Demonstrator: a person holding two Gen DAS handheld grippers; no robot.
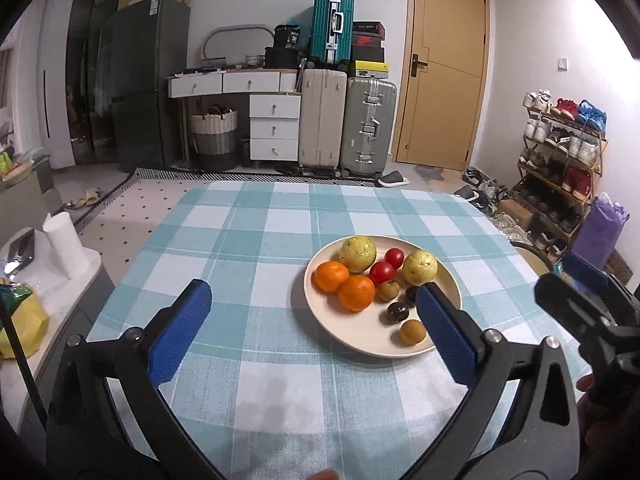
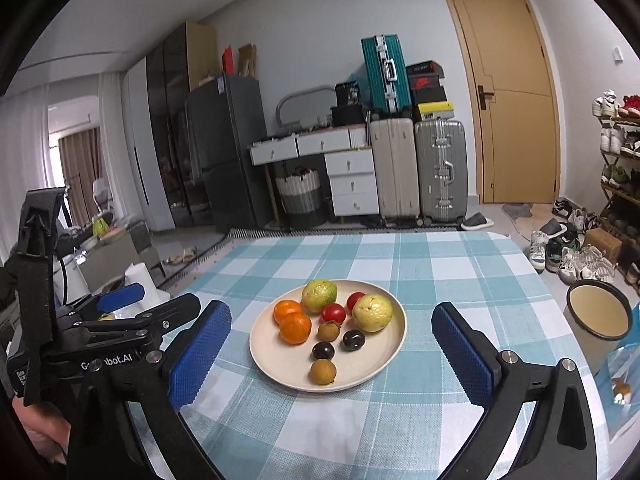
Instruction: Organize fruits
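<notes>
Right wrist view showed the right gripper with jaws wide apart and holding nothing. The plate of fruit sat between and just past its jaws. The left gripper was wide too and empty, the plate near its right jaw.

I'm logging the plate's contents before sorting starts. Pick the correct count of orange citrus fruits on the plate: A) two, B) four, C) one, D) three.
A: two oranges sit touching each other on the near-left side of the plate, beside the yellow-green guava and the red tomatoes.
</notes>
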